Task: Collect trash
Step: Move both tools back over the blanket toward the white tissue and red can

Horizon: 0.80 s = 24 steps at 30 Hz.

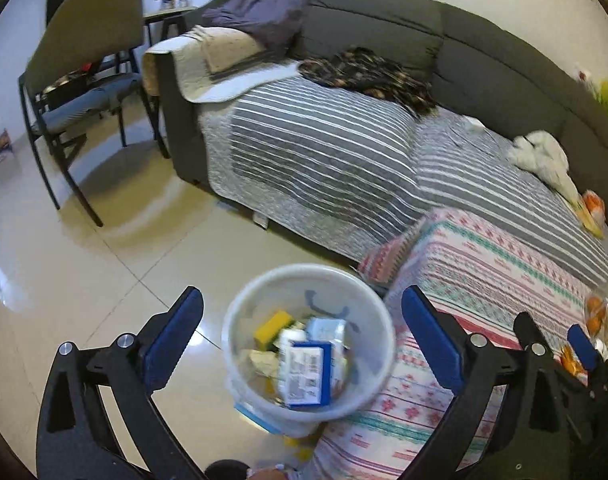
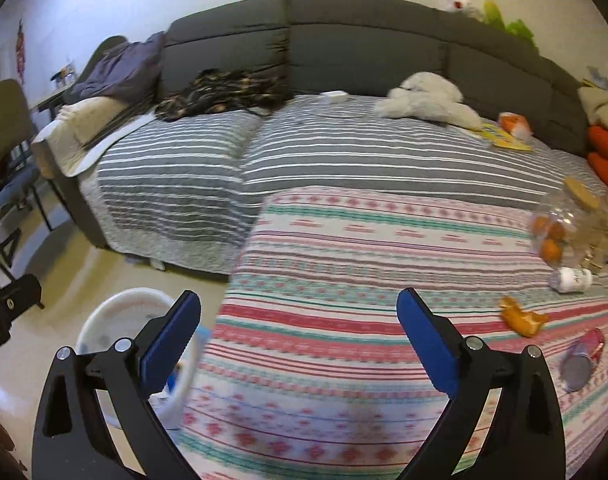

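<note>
Left gripper spread empty over bin, likely just unloaded; right gripper agape, orange peel at 3 o'clock.

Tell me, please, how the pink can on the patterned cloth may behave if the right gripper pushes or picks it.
The pink can lies on its side, so a push would probably roll it across the patterned cloth. Its round, smooth-looking wall may slip between the fingers unless gripped across the middle. It is likely light and may dent if empty, but whether it is empty cannot be seen.
</note>
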Each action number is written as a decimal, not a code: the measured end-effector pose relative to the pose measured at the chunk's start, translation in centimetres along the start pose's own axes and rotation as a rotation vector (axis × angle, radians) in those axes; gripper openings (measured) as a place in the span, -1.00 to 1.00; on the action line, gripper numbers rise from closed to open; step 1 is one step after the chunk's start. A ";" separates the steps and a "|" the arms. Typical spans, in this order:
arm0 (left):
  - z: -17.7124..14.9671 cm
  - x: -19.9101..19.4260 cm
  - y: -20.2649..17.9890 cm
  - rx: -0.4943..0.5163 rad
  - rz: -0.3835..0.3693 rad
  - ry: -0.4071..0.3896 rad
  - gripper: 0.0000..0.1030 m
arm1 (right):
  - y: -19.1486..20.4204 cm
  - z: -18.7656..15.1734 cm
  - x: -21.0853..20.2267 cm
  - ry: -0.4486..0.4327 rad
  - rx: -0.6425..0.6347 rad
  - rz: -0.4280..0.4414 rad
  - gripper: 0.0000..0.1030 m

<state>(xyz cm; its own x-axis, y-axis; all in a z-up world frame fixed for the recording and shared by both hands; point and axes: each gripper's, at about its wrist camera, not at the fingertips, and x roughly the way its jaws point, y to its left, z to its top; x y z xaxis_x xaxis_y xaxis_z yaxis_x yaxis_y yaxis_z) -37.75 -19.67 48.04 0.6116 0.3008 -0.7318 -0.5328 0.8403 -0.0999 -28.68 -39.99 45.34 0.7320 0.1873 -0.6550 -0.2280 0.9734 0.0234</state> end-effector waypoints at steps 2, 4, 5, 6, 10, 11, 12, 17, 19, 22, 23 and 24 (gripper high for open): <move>-0.4 0.0 -1.4 0.022 -0.011 0.002 0.85 | -1.7 0.0 -0.2 -0.003 0.014 -0.019 0.86; -0.8 -0.1 -3.0 0.054 -0.026 -0.001 0.85 | -3.3 -0.1 -0.4 -0.002 0.032 -0.032 0.86; -1.1 -0.2 -3.8 0.069 -0.030 -0.002 0.85 | -4.0 -0.2 -0.5 -0.002 0.038 -0.037 0.86; -1.3 -0.2 -4.4 0.080 -0.035 -0.002 0.85 | -4.6 -0.3 -0.6 -0.004 0.043 -0.043 0.86; -2.1 0.1 -7.1 0.112 -0.065 0.019 0.85 | -7.3 -0.6 -1.0 -0.005 0.062 -0.073 0.86; -2.3 0.1 -7.8 0.119 -0.074 0.023 0.85 | -7.9 -0.7 -1.1 -0.006 0.068 -0.080 0.86; -2.5 0.0 -8.5 0.125 -0.077 0.024 0.85 | -8.4 -0.7 -1.0 -0.005 0.074 -0.085 0.86; -3.4 -0.1 -12.3 0.171 -0.116 0.033 0.85 | -11.6 -1.3 -1.4 0.002 0.106 -0.117 0.86; -3.8 -0.1 -13.7 0.184 -0.130 0.036 0.85 | -13.1 -1.6 -1.7 0.007 0.117 -0.134 0.86; -4.4 -0.1 -15.6 0.203 -0.150 0.045 0.85 | -15.0 -2.1 -1.9 0.013 0.130 -0.160 0.86; -4.7 0.0 -16.3 0.211 -0.156 0.049 0.85 | -15.9 -2.3 -1.9 0.018 0.138 -0.171 0.86; -4.9 0.0 -16.9 0.220 -0.161 0.051 0.85 | -16.6 -2.5 -2.0 0.021 0.148 -0.179 0.86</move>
<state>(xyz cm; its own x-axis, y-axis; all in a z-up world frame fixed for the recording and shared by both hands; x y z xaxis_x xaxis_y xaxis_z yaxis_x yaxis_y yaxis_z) -31.62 -36.04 46.38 0.6449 0.1369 -0.7519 -0.2881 0.9548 -0.0733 -27.94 -56.89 44.34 0.7382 0.0086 -0.6745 0.0018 0.9999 0.0147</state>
